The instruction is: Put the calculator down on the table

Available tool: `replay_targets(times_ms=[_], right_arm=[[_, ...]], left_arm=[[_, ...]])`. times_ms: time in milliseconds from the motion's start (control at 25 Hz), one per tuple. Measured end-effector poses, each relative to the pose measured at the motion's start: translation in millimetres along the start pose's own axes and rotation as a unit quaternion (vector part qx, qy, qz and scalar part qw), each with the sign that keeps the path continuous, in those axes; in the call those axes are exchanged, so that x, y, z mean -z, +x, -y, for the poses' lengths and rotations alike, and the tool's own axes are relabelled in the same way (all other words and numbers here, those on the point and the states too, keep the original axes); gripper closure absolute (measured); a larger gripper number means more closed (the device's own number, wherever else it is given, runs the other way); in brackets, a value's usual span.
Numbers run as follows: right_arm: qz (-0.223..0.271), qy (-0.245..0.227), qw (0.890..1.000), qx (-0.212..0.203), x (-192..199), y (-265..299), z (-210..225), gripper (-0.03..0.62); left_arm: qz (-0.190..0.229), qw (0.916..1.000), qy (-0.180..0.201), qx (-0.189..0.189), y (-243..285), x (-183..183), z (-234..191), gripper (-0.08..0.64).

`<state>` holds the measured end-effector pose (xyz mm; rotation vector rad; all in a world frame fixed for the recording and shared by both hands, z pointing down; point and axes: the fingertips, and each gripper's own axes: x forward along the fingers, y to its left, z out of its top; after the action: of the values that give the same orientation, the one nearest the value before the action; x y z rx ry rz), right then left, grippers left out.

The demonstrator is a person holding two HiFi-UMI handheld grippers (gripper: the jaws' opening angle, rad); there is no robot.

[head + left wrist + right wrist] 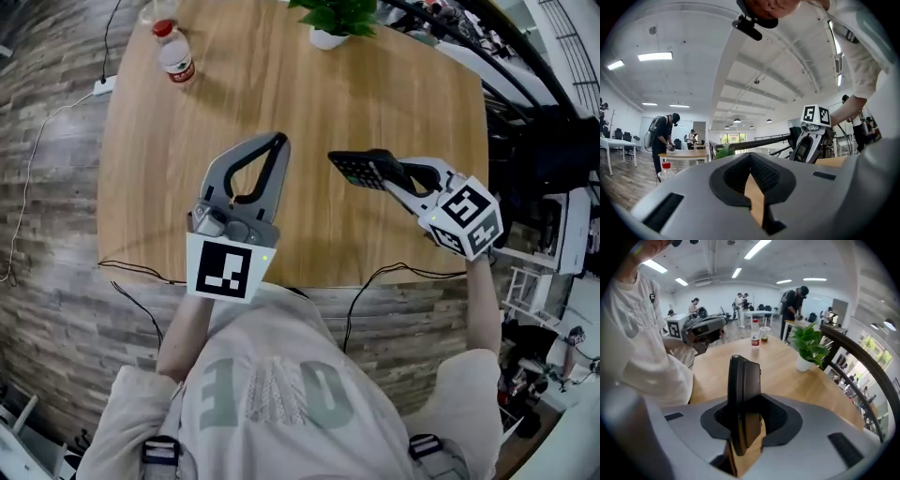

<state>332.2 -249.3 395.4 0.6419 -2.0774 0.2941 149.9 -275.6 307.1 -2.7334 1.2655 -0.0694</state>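
Note:
A black calculator [359, 168] hangs above the wooden table [281, 84], its keys facing up in the head view. My right gripper [382, 172] is shut on its near end and points left and downward. In the right gripper view the calculator [744, 390] stands edge-on between the pads, over the tabletop [787, 376]. My left gripper [277, 141] hovers over the table's near middle, to the calculator's left, with its jaws shut and nothing in them. In the left gripper view the left gripper [751, 161] shows its pads together, and the right gripper [811, 136] is to the right.
A water bottle [174, 52] with a red cap stands at the far left of the table. A potted plant [333, 21] stands at the far edge. A white power strip [103, 85] lies on the floor. Cables run along the near edge. People stand at other tables [797, 305].

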Motion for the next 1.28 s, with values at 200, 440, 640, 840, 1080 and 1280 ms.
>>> replay_targets(times_ms=[200,440,640,840,1080,1280], right_arm=[[-0.114,-0.077,0.983,-0.125,16,43,-4,0.471],[-0.220,-0.095,0.932,-0.272,49,78,-17,0.471],[-0.281,-0.085,0.891,-0.347,72,104,-20,0.471],[-0.318,-0.081,0.862,-0.387,83,123,-17,0.471],[-0.325,-0.066,0.847,-0.415,81,141,-11,0.471],[-0.329,-0.053,0.846,-0.416,86,151,-7,0.469]], left_arm=[[-0.023,0.9994,-0.023,-0.015,12,33,-12,0.551],[-0.052,0.9982,-0.023,-0.018,21,64,-14,0.551],[-0.066,0.9967,-0.041,-0.023,20,81,-18,0.551],[-0.076,0.9960,-0.040,-0.024,16,94,-21,0.551],[-0.083,0.9949,-0.048,-0.032,20,103,-34,0.551],[-0.086,0.9948,-0.046,-0.028,25,107,-33,0.551]])
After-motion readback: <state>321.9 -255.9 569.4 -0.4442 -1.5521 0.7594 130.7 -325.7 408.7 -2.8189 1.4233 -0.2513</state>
